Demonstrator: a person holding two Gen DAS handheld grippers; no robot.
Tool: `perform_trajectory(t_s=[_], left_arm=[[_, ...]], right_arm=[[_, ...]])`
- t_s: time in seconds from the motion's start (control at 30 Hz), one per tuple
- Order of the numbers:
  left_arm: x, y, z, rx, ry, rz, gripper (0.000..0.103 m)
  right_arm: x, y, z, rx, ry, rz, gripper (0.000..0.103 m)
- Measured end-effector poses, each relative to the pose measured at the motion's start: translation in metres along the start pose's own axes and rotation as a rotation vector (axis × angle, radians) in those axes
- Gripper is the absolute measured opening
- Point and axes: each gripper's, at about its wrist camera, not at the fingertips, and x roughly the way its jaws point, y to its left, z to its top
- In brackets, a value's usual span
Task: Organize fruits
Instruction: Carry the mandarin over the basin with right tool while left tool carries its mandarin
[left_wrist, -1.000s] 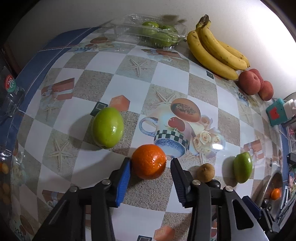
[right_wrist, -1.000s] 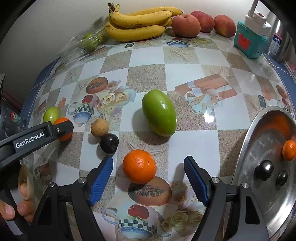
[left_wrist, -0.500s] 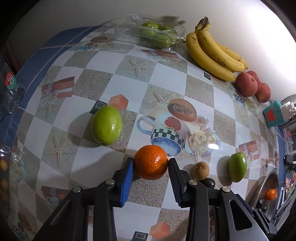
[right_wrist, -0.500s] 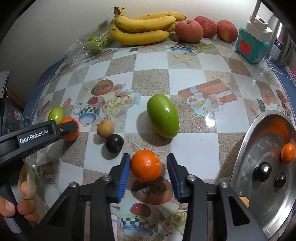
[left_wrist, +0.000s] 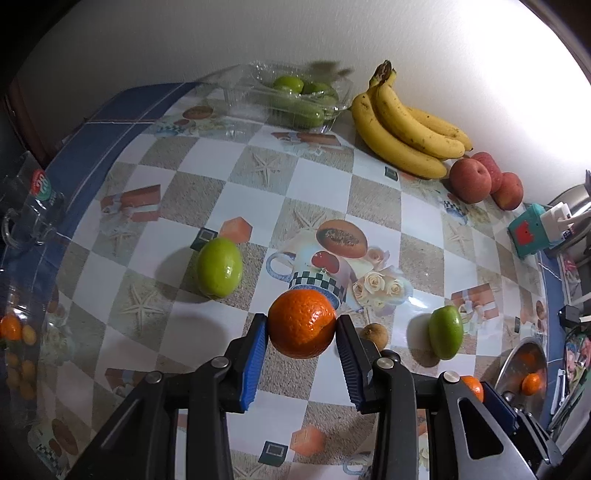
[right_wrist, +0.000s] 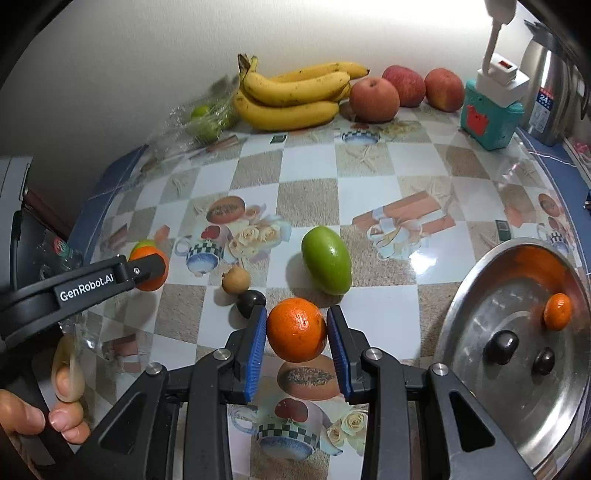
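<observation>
Both grippers clamped on oranges. Left gripper (left_wrist: 301, 328) closed on an orange (left_wrist: 301, 323), low centre of its view, clear of the tablecloth (left_wrist: 258, 192). Right gripper (right_wrist: 296, 330) closed, after a quick squeeze, on a second orange (right_wrist: 296, 329), low centre. Likely goal: steel bowl (right_wrist: 476, 295) at lower right, already holding an orange (right_wrist: 557, 311). Bowl just right of the right jaws, far across from the left; right hand nearer.

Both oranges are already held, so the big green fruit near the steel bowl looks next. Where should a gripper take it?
Grip the green fruit across its narrow middle, coming from above. It is oval and lies on its side on the table, so the waist is its slimmest span, and nothing touches it there.
</observation>
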Motion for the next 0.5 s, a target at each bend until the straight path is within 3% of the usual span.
perform_trajectory(t_s=[0.5], left_arm=[[-0.025,-0.018,-0.01,0.021,-0.044,-0.019,0.04]], right_arm=[[-0.029,-0.031,0.0,0.081,-0.041,-0.009,0.035]])
